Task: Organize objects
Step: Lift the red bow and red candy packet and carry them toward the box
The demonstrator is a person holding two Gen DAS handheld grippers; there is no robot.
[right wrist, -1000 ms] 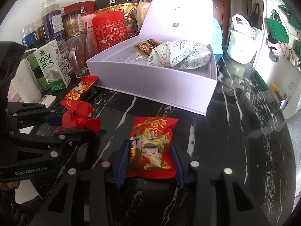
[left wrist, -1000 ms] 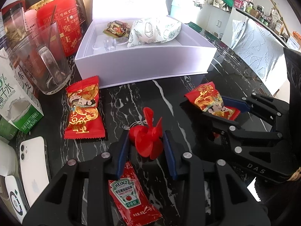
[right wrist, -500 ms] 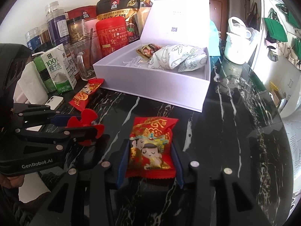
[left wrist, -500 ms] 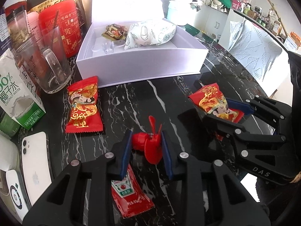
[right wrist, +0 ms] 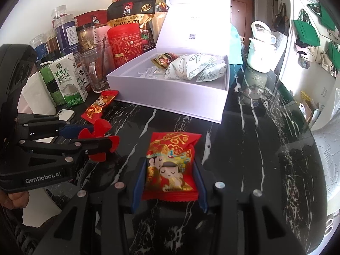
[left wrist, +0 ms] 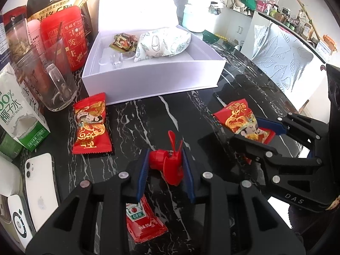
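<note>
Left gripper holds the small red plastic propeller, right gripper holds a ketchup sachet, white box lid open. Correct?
Not quite. The right gripper holds a red candy packet, as the right wrist view shows; the ketchup sachet lies on the table. The rest stands.

Black grippers [left wrist: 165,165], blue-lined fingers [left wrist: 142,170], silver screws

Bright daylight, box lid [left wrist: 136,2] glaring, sharp, fisheye-bent dark edges.
</note>
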